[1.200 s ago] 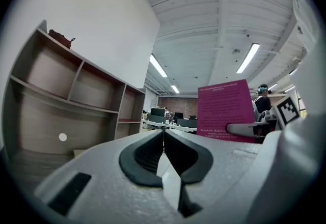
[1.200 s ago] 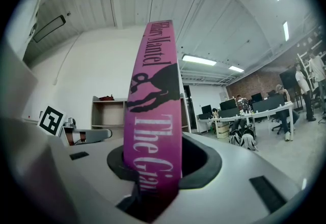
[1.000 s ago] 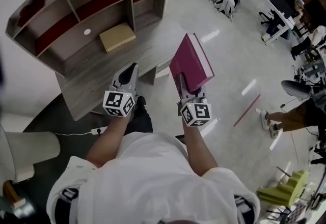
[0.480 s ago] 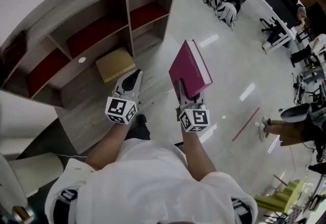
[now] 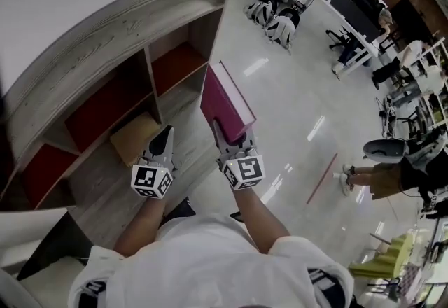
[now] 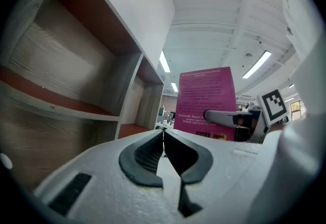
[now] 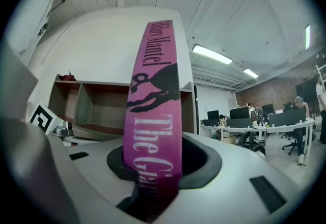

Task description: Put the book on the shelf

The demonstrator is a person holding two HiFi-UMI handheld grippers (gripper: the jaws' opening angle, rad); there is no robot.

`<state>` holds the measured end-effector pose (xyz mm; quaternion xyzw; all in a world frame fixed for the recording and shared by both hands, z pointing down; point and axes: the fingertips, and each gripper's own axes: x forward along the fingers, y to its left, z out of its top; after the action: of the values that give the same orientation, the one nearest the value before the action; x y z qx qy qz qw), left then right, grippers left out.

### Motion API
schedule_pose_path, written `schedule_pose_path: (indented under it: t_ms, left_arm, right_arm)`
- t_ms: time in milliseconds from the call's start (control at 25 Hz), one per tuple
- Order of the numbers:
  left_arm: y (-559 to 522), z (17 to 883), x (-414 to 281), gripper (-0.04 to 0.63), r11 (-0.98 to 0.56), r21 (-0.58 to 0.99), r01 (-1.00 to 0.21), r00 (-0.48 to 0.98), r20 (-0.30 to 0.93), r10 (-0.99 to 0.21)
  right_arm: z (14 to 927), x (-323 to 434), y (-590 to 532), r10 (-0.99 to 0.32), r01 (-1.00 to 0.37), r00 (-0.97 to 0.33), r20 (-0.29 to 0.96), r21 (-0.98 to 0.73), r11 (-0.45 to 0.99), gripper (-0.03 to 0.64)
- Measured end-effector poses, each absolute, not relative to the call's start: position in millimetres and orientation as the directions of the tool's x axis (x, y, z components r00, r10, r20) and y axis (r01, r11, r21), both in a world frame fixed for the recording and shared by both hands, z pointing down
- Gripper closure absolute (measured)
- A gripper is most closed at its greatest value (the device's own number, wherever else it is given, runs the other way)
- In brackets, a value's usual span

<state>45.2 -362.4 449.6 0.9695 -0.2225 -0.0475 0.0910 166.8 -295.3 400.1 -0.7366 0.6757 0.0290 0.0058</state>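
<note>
We're over a glossy pale floor [image 5: 294, 100] in an open office, with rows of desks [image 5: 350, 9] and chairs along the far right. A person [image 5: 381, 175] stands at the right edge beside a thin red strip [image 5: 323, 178] lying on the floor. On our left rises the grey wood shelf [image 5: 119, 25], its compartments backed in red.

Now the writing: in the right gripper view the magenta spine faces us, white letters reading "Hilary Mantel" at the top and "The Gia" lower down, the rest hidden in the jaws. The back cover, seen from the left gripper view, carries print too small for us to read.

Containers next: a closed cardboard box [image 5: 133, 138] sits on the wooden surface below the shelf's compartments, and we can't tell what it holds.

The book [image 5: 227, 100] is up in the air, upright, just off the shelf's right end and not in any compartment. The right gripper [image 5: 234, 140] clamps it by its lower end, pads pressed on both covers. The left gripper [image 5: 165, 133], near the box, has its jaws pressed together on nothing.
</note>
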Motion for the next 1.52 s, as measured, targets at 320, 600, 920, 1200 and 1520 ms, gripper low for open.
schedule_pose_path:
  t_ms: [320, 600, 920, 1200, 1520]
  left_arm:
    - [-373.1, 456.6, 75.7, 0.577, -0.861, 0.213, -0.461, 0.876, -0.048, -0.481]
    - [-391.9, 463.1, 79.5, 0.577, -0.805, 0.173, -0.568, 0.813, -0.035, -0.581]
    - [-395.4, 452.8, 70.8, 0.577, -0.702, 0.145, -0.697, 0.706, -0.028, -0.707]
    - [-402.0, 456.2, 27.9, 0.577, -0.622, 0.131, -0.772, 0.625, -0.023, -0.780]
    - [-393.1, 458.1, 23.4, 0.577, -0.554, 0.118, -0.824, 0.556, -0.013, -0.831]
  right_arm:
    - [379.2, 194.7, -323.8, -0.998, -0.989, 0.003, -0.070, 0.144, -0.013, 0.471]
    - [388.5, 216.1, -361.8, -0.996, -0.972, -0.071, -0.046, 0.227, 0.059, 0.471]
    - [380.9, 231.1, -414.8, -0.984, -0.924, -0.177, -0.005, 0.346, 0.164, 0.471]
    - [393.9, 189.2, -451.7, -0.967, -0.875, -0.253, 0.045, 0.415, 0.248, 0.471]
    - [406.4, 183.3, -473.3, -0.947, -0.851, -0.305, 0.103, 0.418, 0.319, 0.471]
